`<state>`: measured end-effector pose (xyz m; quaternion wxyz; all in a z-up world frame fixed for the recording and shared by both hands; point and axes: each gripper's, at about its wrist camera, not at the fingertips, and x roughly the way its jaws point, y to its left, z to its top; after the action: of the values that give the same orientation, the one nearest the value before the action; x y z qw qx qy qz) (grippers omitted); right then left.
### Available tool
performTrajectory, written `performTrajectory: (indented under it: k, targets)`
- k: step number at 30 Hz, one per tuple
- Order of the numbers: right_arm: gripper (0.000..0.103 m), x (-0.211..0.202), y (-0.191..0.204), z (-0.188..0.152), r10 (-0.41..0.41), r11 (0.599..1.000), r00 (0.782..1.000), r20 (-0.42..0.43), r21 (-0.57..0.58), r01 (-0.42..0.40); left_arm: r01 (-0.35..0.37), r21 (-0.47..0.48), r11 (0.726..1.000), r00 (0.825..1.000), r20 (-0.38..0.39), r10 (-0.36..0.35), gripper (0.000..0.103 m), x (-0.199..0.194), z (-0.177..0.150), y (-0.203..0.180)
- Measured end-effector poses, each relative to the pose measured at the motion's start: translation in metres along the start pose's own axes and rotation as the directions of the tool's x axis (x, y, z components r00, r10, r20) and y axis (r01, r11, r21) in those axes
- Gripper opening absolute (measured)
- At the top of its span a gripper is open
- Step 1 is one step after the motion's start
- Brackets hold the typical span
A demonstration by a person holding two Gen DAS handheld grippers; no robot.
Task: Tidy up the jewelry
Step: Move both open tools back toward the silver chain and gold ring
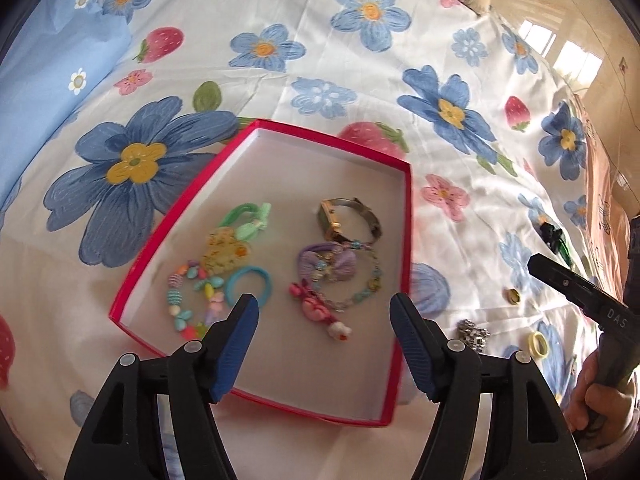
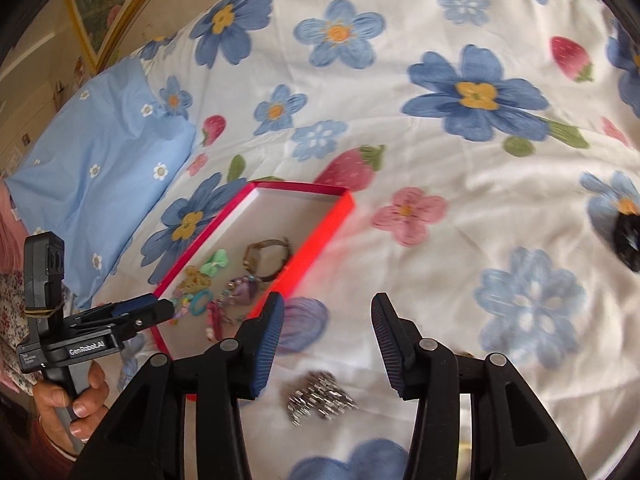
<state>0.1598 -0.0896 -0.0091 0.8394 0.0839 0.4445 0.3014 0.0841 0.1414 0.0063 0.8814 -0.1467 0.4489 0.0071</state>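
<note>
On the flowered bed sheet point(image 1: 328, 60), red box point(image 1: 404, 240) held watch point(image 1: 348, 220), hair ties, beaded bracelets. Outside remained: silver band point(image 2: 320, 400), ring point(image 1: 512, 295), yellow loop point(image 1: 538, 343), black piece point(image 2: 628, 236). Left claw point(image 1: 324, 344) and right claw point(image 2: 328, 348) spread, empty.

Empty right tongs point(image 2: 328, 344) above silver bracelet point(image 2: 320, 400)

A bedroom in a home. Ahead of the fingers spreads a bed covered by a white sheet point(image 1: 352, 92) printed with blue flowers and strawberries, with a pale blue pillow point(image 2: 100, 168) at its far left corner. Beyond the pillow a framed picture point(image 2: 108, 4) leans against a cream wall, and off the fingers' right side a glossy tiled floor point(image 1: 568, 28) reflects window light.
</note>
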Motion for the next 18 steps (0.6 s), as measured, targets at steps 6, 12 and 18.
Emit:
performTrajectory:
  k: [6, 12, 18]
  targets:
    - [0.048, -0.029, -0.035, -0.014, -0.056, 0.997, 0.998, 0.017, 0.049, 0.055, 0.028, 0.05, 0.998, 1.0, -0.01, -0.028, 0.071, -0.003, -0.004, -0.023]
    - [0.051, -0.053, -0.063, -0.033, -0.108, 0.991, 0.994, 0.027, 0.084, 0.106, 0.053, 0.091, 0.994, 0.998, -0.035, -0.05, 0.072, -0.001, -0.01, -0.046]
    - [0.051, -0.061, -0.081, -0.049, -0.126, 0.986, 0.992, 0.012, 0.114, 0.124, 0.067, 0.135, 0.989, 0.996, -0.063, -0.058, 0.072, 0.007, -0.015, -0.068]
